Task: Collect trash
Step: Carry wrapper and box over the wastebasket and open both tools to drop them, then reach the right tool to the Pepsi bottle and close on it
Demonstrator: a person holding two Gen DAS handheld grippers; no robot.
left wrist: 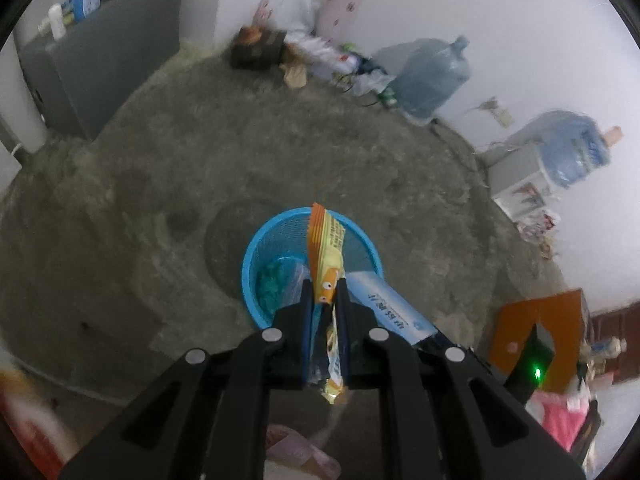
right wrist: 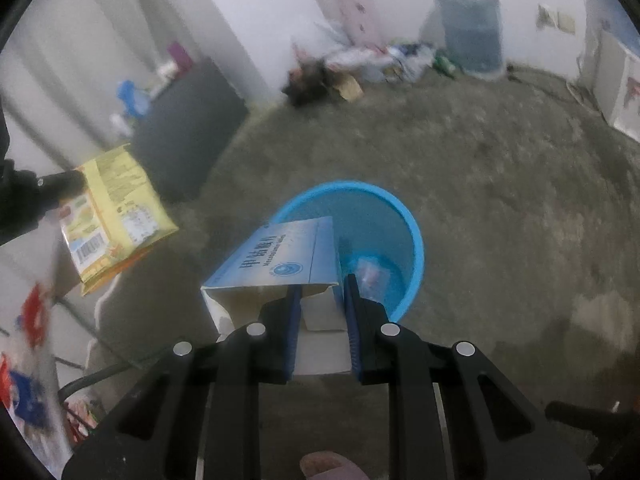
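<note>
Yellow snack bag [left wrist: 326, 256] clamped betw. left fingers [left wrist: 305, 300] – blue carton [right wrist: 288, 260] betw. right fingers [right wrist: 352, 300], over blue bin [right wrist: 408, 232].

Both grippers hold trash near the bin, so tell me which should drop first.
Right, probably. Its box already overhangs the bin. In the right view the left gripper's packet hangs off to the side, over the floor.

One blue mesh basket [left wrist: 256, 256] stands on the floor, with one yellow snack wrapper [left wrist: 326, 248] and one blue-and-white carton [left wrist: 394, 308] held above its rim. Beyond the basket, by the far wall, are two large water jugs [left wrist: 434, 76], one dark cabinet [left wrist: 104, 76] and one white plastic bag [left wrist: 290, 4].
</note>
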